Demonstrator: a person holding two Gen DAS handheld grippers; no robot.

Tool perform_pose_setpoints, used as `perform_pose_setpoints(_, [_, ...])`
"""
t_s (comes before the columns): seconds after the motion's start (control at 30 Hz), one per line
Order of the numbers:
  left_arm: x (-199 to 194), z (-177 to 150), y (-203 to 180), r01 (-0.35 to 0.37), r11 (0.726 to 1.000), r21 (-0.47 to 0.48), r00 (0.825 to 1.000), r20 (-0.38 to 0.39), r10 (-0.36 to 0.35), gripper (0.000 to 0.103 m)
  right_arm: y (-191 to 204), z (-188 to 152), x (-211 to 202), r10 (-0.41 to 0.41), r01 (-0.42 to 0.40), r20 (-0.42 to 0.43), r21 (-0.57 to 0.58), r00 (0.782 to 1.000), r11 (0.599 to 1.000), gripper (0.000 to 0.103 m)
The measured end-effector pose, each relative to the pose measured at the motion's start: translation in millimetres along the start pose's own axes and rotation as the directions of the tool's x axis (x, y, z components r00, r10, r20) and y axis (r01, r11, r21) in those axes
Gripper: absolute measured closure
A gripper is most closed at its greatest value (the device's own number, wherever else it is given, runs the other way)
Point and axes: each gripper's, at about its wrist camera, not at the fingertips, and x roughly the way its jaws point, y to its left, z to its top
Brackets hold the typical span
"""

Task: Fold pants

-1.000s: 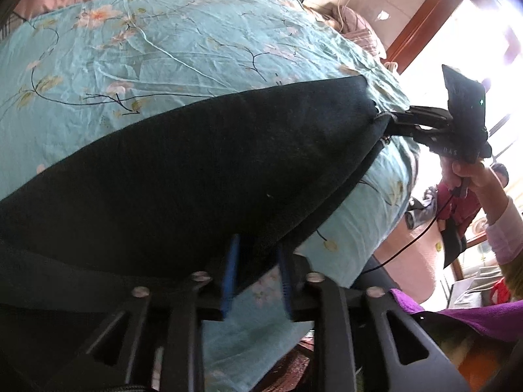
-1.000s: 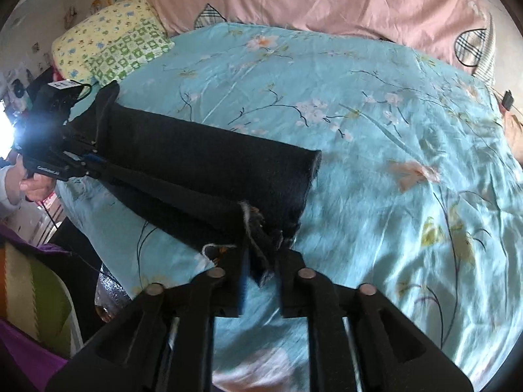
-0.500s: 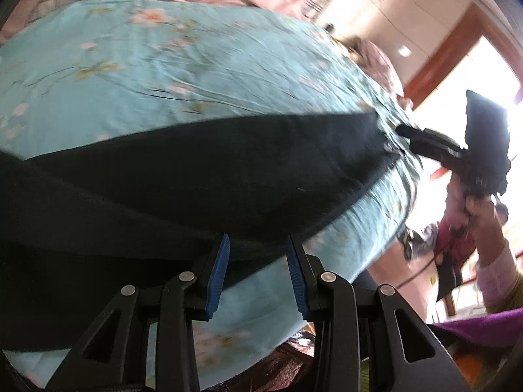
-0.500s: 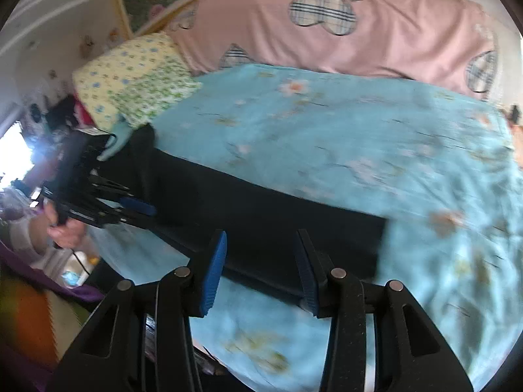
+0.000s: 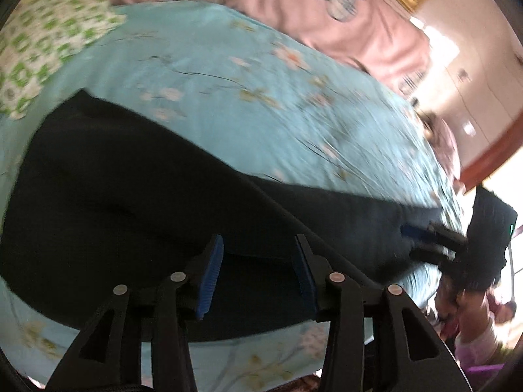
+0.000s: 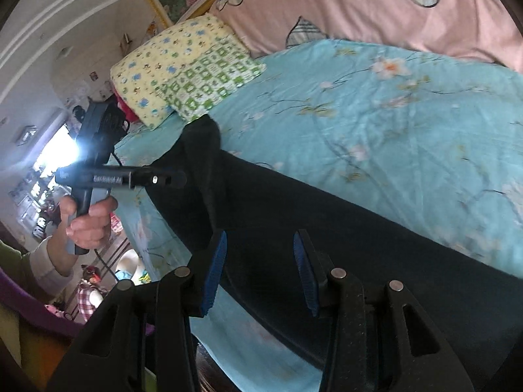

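Observation:
The black pants lie flat along the near edge of the bed, folded lengthwise into one long strip; they also show in the right wrist view. My left gripper is open and empty, hovering just above the pants' wider end. My right gripper is open and empty above the pants' middle. In the left wrist view the right gripper shows at the far leg end. In the right wrist view the left gripper shows by the upturned waist end.
The bed has a light blue floral sheet. A yellow and green pillow lies at the far left, a pink headboard cushion behind. The bed's near edge drops off below my grippers.
Both grippers have let go of the pants and opened. The pants now lie flat on the bed. Both grippers have drawn back and lifted above the cloth.

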Motion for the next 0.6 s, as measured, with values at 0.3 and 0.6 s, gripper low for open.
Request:
perform_pose_setpoints(0.3, [-9,57,44,-0.123,0.976,-0.179,0.992,-0.029,0.12,0.045,16,23,51,0.059,-0.06,-0.063,-0.006,0.996,0.998,0.059])
perform_pose_setpoints(0.6, [33,126,60,-0.328,0.923,-0.199,0.931,-0.231,0.281,0.036,29,44,86,0.1,-0.105,-0.108,-0.039,0.989,0.994,0.058])
